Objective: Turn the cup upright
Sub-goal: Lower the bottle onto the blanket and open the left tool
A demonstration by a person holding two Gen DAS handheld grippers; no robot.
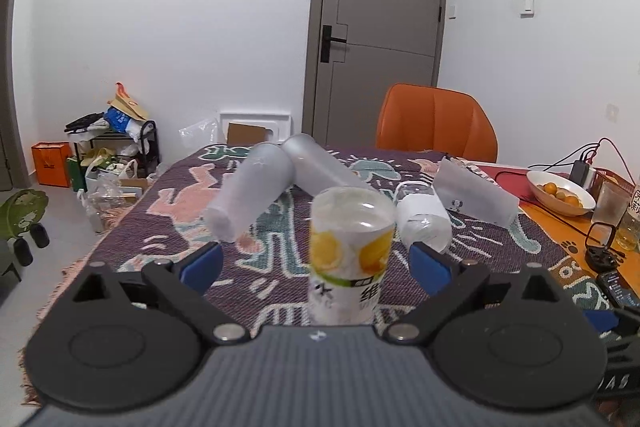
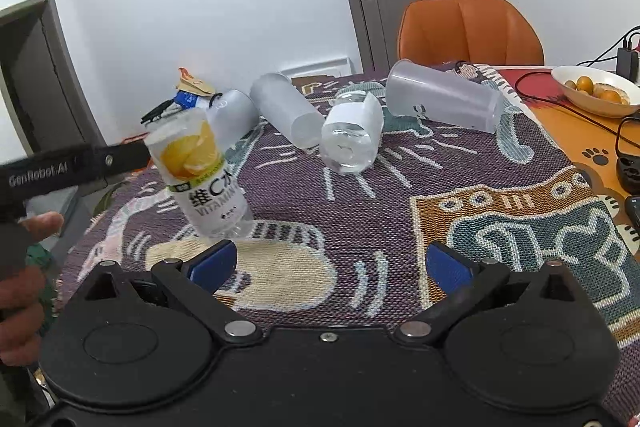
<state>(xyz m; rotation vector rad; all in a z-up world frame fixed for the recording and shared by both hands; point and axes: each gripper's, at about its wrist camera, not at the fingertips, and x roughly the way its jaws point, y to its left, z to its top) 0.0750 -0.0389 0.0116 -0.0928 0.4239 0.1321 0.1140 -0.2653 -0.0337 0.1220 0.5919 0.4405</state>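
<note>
A clear cup with a lemon label (image 1: 347, 255) stands on the patterned cloth (image 1: 168, 211), tilted in the right wrist view (image 2: 202, 173). My left gripper (image 1: 316, 263) is open, its blue pads either side of the cup and apart from it. The left gripper's arm shows in the right wrist view (image 2: 72, 167) beside the cup. My right gripper (image 2: 328, 263) is open and empty above the cloth, to the cup's right. Three frosted cups (image 1: 250, 195) (image 1: 320, 165) (image 1: 474, 193) and a clear white-banded cup (image 1: 424, 219) lie on their sides further back.
An orange chair (image 1: 436, 123) stands at the table's far side. A bowl of oranges (image 1: 560, 193), cables, a glass (image 1: 610, 205) and a phone (image 1: 616, 289) sit at the right. Shelves and bags (image 1: 108, 147) stand on the floor at left.
</note>
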